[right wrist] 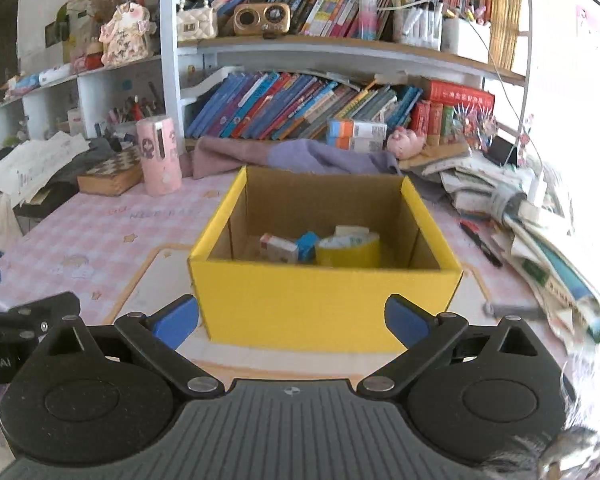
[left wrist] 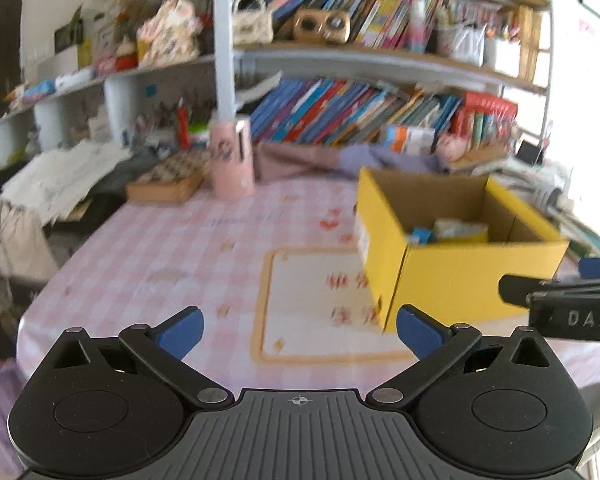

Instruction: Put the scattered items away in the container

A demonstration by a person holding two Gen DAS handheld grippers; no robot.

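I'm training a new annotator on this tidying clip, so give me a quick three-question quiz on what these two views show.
1. True or false: the yellow box is empty.
2. What lies on the tablecloth right of the box: (a) black marker, (b) scissors, (c) spoon?
3. Is anything held between the fingers of the right hand-held gripper?

Key: 1 false, a yellow tape roll and small cartons lie inside; 2 a; 3 no, its jaws stand open.

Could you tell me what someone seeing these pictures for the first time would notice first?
The bright yellow box stands open on the pink checked tablecloth, with a yellow tape roll and small cartons inside. Behind it, crowded bookshelves fill the wall. Both the left gripper and the right gripper have empty, wide-open jaws.
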